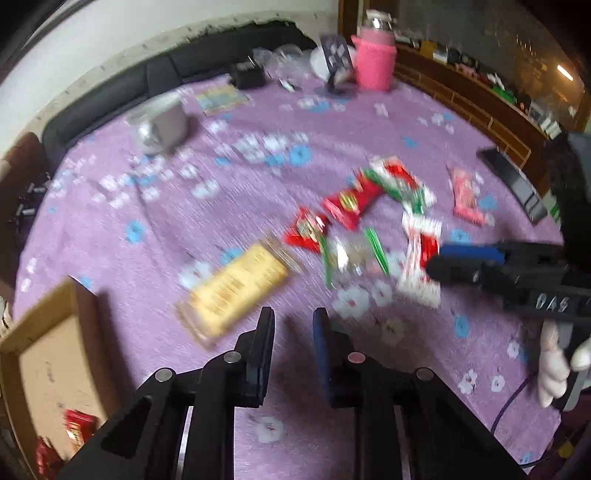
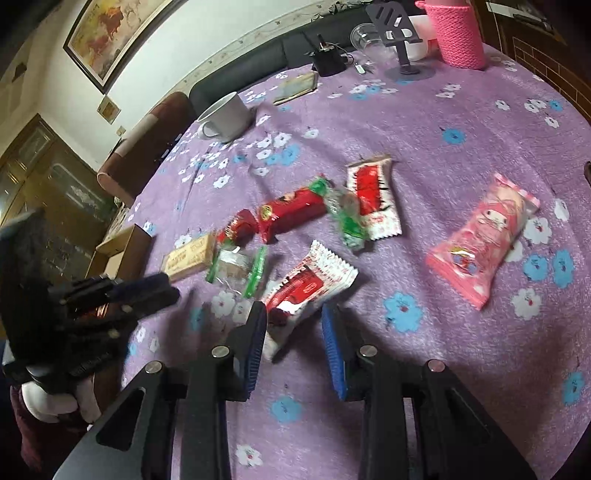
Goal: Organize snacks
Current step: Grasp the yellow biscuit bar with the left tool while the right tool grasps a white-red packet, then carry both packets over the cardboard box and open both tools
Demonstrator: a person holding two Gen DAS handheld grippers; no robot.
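Several snack packets lie on the purple flowered tablecloth point(image 2: 443, 129). A white-and-red packet point(image 2: 306, 291) lies with its near end between the open fingers of my right gripper point(image 2: 293, 314). Beyond it lie a clear green-ended packet point(image 2: 236, 271), a long red packet point(image 2: 291, 212), a small red packet point(image 2: 240, 227), a second white-and-red packet point(image 2: 373, 199), a pink packet point(image 2: 484, 236) and a yellow biscuit pack point(image 1: 236, 291). My left gripper point(image 1: 293, 317) is open and empty, above the cloth just right of the biscuit pack. A cardboard box point(image 1: 55, 354) at the left holds red snacks point(image 1: 79, 428).
A white mug point(image 2: 227, 114), a pink knitted-sleeve bottle point(image 2: 458, 33), a phone stand point(image 2: 402, 37), a clear plastic cup point(image 2: 365, 37) and a small black object point(image 2: 327, 61) stand at the far side. A dark sofa and wooden cabinets surround the table.
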